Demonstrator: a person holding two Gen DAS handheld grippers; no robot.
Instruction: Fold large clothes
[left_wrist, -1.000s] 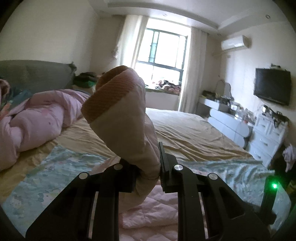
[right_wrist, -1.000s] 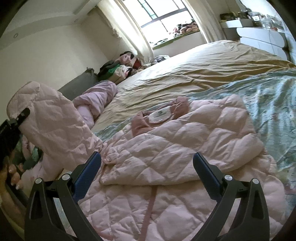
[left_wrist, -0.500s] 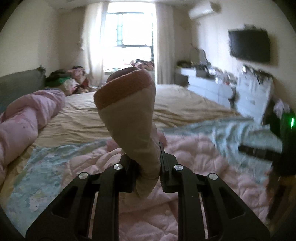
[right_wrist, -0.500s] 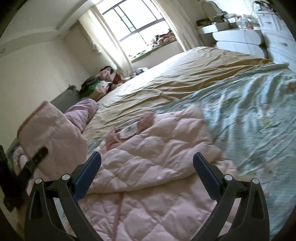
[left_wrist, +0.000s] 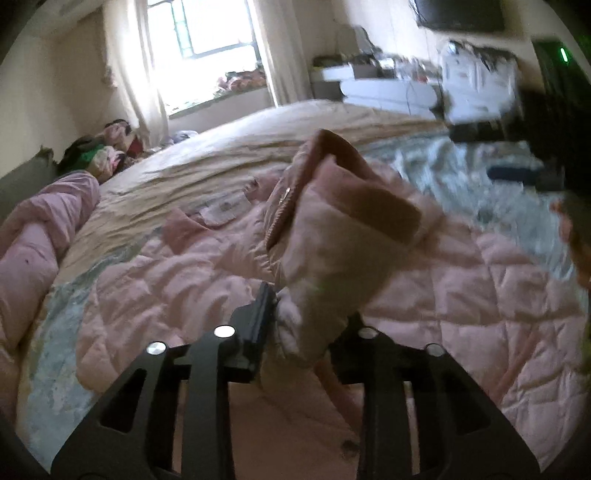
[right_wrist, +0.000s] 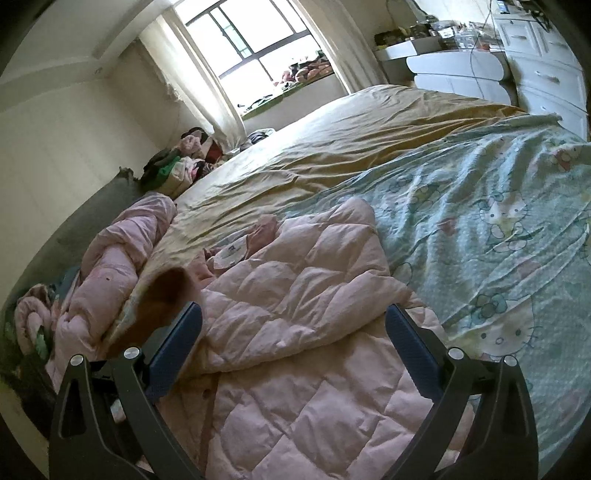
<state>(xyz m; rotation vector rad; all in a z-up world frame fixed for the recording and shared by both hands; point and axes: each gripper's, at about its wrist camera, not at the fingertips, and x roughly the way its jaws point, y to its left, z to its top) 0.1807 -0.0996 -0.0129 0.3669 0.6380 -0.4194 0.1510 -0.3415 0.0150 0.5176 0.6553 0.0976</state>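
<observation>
Your left gripper (left_wrist: 306, 314) has swung the sleeve (left_wrist: 343, 236) from standing nearly upright a second ago to leaning over the body of the pink quilted jacket (right_wrist: 295, 295), so the cuff (left_wrist: 314, 177) now tips forward and to the left instead of pointing at the ceiling. That puts you partway through folding the sleeve across the chest; it is not laid down yet. Your left tongs are clenched on the sleeve just below its widest part, fabric bunched between the jaws. Your right gripper (right_wrist: 293, 345) hovers over the jacket with its jaws spread wide and nothing between them.

The jacket lies on the bed (right_wrist: 369, 122), on the cartoon-print sheet (right_wrist: 498, 206), with its collar and label (right_wrist: 236, 251) at the far end, toward the window, and its hem toward you. Its long axis runs away from you, slightly leftward. One side is already folded over the middle. The lifted sleeve runs up and away from your left jaws; the left view is motion-blurred, so the brown patch at the right view's lower left is probably that cuff
</observation>
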